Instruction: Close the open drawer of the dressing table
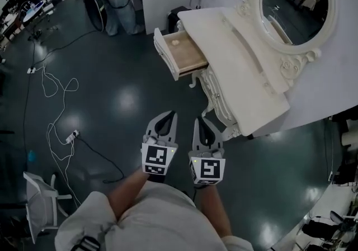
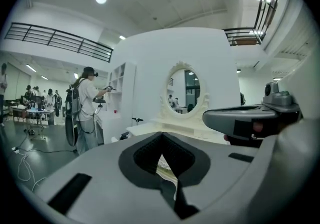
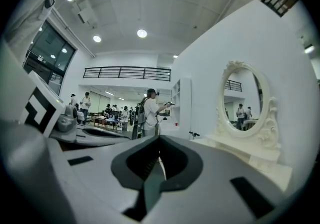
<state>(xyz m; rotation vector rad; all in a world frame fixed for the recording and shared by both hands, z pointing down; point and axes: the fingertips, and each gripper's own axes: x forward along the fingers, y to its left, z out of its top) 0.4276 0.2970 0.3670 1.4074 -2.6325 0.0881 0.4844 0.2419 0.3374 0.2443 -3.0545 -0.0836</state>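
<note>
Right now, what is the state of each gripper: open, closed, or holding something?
Left gripper: closed, holding nothing.
Right gripper: closed, holding nothing.

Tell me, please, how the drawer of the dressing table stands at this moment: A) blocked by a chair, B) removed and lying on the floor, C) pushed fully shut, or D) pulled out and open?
D: in the head view the drawer sticks out from the side of the dressing table, with its wooden inside showing.
</note>
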